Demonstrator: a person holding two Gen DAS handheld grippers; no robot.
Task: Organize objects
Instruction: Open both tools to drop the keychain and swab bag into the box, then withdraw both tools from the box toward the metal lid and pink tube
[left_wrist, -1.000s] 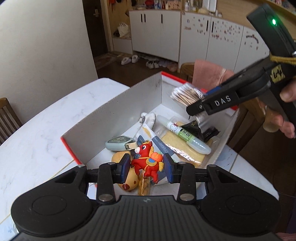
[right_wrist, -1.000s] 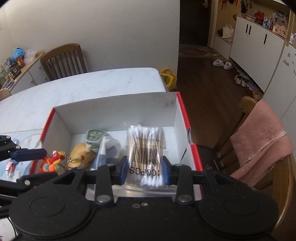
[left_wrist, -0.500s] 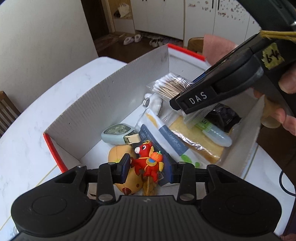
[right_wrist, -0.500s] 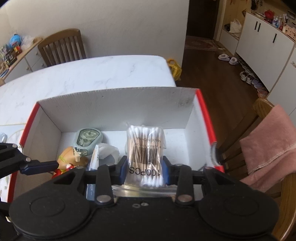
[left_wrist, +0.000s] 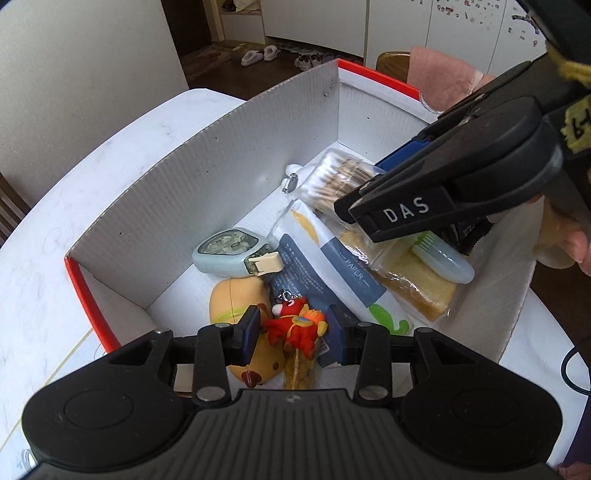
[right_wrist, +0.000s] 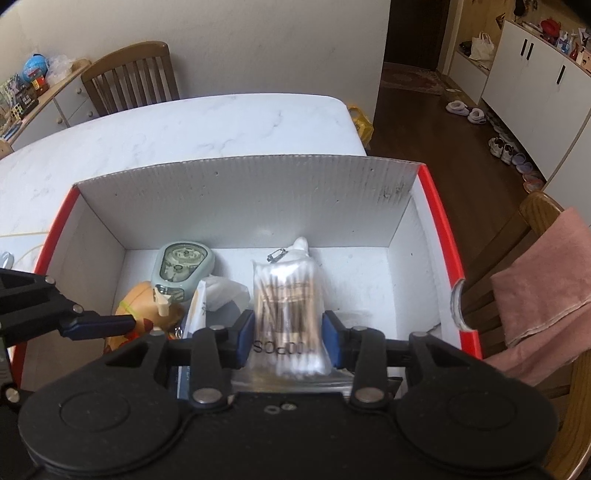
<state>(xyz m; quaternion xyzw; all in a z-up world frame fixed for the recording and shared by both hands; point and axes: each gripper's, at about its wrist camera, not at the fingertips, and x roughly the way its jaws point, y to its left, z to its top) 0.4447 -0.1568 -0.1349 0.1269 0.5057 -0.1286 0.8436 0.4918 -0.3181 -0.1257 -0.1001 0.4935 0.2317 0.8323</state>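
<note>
Two tools work inside one open box (right_wrist: 240, 192) that stands on the white tabletop (right_wrist: 207, 125). The right tool (right_wrist: 287, 334) has the bag of cotton swabs (right_wrist: 284, 295) between its pads, its long axis running straight ahead of the tool toward the far wall. The jaws are opening; in the right wrist view the bag looks blurred and the pads seem to stand just clear of its sides, so the grip appears released. Beneath it lie a tissue pack (left_wrist: 332, 266), a bagged yellow sponge (left_wrist: 417, 291) and a capped tube (left_wrist: 443, 258).

The left tool (left_wrist: 293, 330) is closed narrowly on a red toy figure (left_wrist: 295, 325), low over a yellow plush toy (left_wrist: 240, 306) at the near-left corner. A pale green device (left_wrist: 231, 253) lies just beyond. The left tool's release is judged to come next; the plush directly below is the only obstruction.
</note>
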